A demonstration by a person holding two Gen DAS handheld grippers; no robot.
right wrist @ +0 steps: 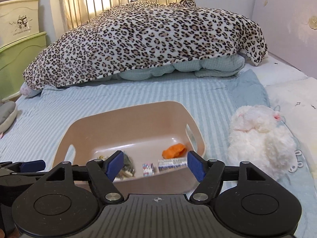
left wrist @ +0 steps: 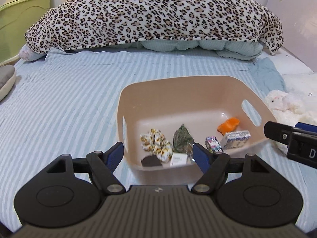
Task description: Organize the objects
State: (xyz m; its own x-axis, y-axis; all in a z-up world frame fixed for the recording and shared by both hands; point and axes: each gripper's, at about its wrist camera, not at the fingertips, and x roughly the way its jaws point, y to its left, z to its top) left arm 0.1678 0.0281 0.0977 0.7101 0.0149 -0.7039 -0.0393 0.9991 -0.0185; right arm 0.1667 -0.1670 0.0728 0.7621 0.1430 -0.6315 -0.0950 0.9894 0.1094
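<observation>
Ahead of both grippers, on a blue-and-white striped bedsheet (left wrist: 65, 99): a smooth beige plastic bin (left wrist: 178, 91) with rounded corners and slot handles, long axis running left-right in the left wrist view.

Left gripper (left wrist: 158, 154): blue-padded fingers spread wide, nothing between them, one outside the bin's left wall, the other over its near rim. Beyond the fingertips, left to right inside the bin: a crumpled yellow-and-white patterned bundle (left wrist: 156, 144), a dark green foil packet (left wrist: 181, 138) pointing away, a small colourful carton (left wrist: 213, 145), a blue-and-white box (left wrist: 234, 138) lying lengthwise with unreadable print, an orange piece (left wrist: 227, 126) behind it.

Right gripper (right wrist: 154, 166): fingers likewise wide and bare, straddling the bin's near edge. Right of its fingers, on the sheet, a fluffy white plush toy (right wrist: 259, 138). Farther back, a leopard-print fleece blanket (right wrist: 146, 37).
</observation>
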